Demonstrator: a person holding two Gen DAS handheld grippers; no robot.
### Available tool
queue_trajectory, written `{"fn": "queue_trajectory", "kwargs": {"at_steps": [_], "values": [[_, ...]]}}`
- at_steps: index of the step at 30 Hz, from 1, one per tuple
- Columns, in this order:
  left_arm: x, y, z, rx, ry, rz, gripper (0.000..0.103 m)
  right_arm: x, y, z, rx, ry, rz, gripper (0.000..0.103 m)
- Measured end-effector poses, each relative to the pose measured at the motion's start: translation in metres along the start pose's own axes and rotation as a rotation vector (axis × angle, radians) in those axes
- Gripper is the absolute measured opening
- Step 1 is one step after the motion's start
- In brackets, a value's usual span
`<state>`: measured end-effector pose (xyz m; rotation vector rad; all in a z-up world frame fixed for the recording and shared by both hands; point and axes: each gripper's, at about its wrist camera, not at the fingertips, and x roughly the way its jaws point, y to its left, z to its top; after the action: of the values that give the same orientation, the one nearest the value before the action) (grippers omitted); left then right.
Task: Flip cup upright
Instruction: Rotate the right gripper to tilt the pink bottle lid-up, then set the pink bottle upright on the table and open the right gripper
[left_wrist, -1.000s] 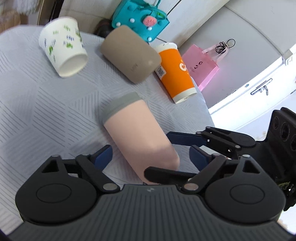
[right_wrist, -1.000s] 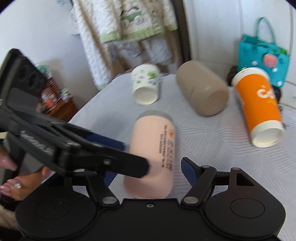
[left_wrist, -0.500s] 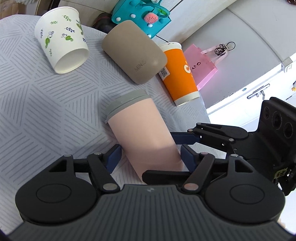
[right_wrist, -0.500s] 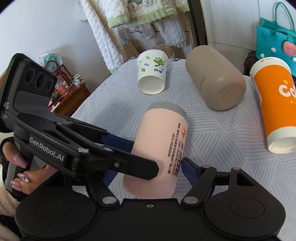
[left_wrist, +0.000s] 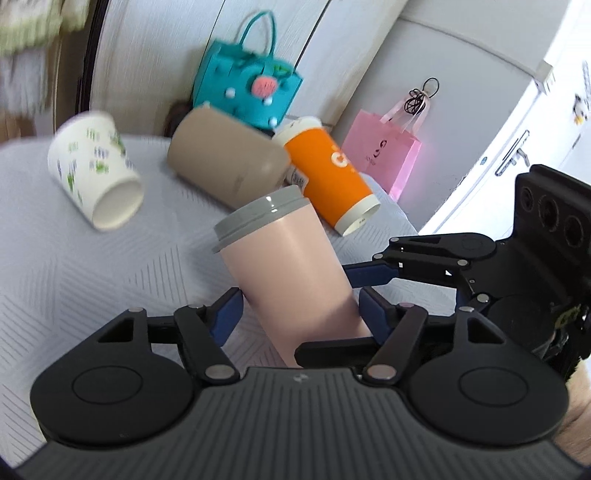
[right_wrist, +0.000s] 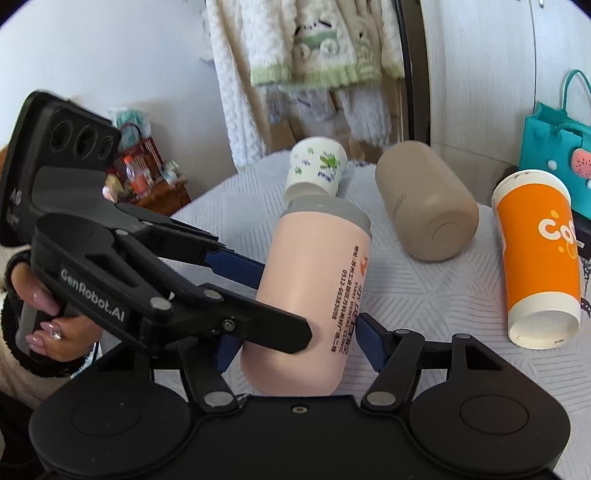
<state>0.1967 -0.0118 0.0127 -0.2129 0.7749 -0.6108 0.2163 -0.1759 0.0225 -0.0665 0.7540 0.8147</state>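
A pink cup with a grey lid (left_wrist: 284, 266) is tilted up off the white tablecloth (left_wrist: 74, 266), lid end raised; it also shows in the right wrist view (right_wrist: 314, 295). My left gripper (left_wrist: 295, 314) is shut on its lower body, blue pads on both sides. My right gripper (right_wrist: 295, 347) is shut on the same cup near its base. Each gripper crosses the other's view: the right gripper (left_wrist: 443, 266) comes in from the right and the left gripper (right_wrist: 236, 295) from the left.
Lying on the cloth beyond: a white leaf-print paper cup (left_wrist: 96, 177), a tan tumbler (left_wrist: 225, 162) and an orange cup (left_wrist: 332, 177). A teal bag (left_wrist: 247, 85) and a pink bag (left_wrist: 380, 155) stand behind. The table edge drops off at right.
Both grippers have closed on the pink cup and raised its lid end, from lying flat to steeply tilted.
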Motion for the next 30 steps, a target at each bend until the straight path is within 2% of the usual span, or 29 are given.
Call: {"fn": "queue_trajectory", "kwargs": {"at_steps": [8, 14, 17, 20, 30], "values": [[-0.013, -0.018, -0.002, 0.141, -0.090, 0.023, 0.064, -0.005, 0.003, -0.013, -0.050, -0.116, -0.059, 0.071], [-0.010, -0.030, -0.012, 0.212, -0.152, 0.062, 0.064, -0.006, 0.013, -0.019, -0.146, -0.219, -0.192, 0.067], [-0.009, -0.037, -0.014, 0.246, -0.167, 0.098, 0.064, -0.001, 0.013, -0.021, -0.166, -0.230, -0.207, 0.067], [-0.007, -0.041, -0.014, 0.263, -0.175, 0.126, 0.064, 0.000, 0.012, -0.020, -0.156, -0.245, -0.214, 0.067], [-0.002, -0.034, -0.011, 0.202, -0.170, 0.084, 0.064, -0.001, 0.000, -0.021, -0.050, -0.262, -0.189, 0.067]]}}
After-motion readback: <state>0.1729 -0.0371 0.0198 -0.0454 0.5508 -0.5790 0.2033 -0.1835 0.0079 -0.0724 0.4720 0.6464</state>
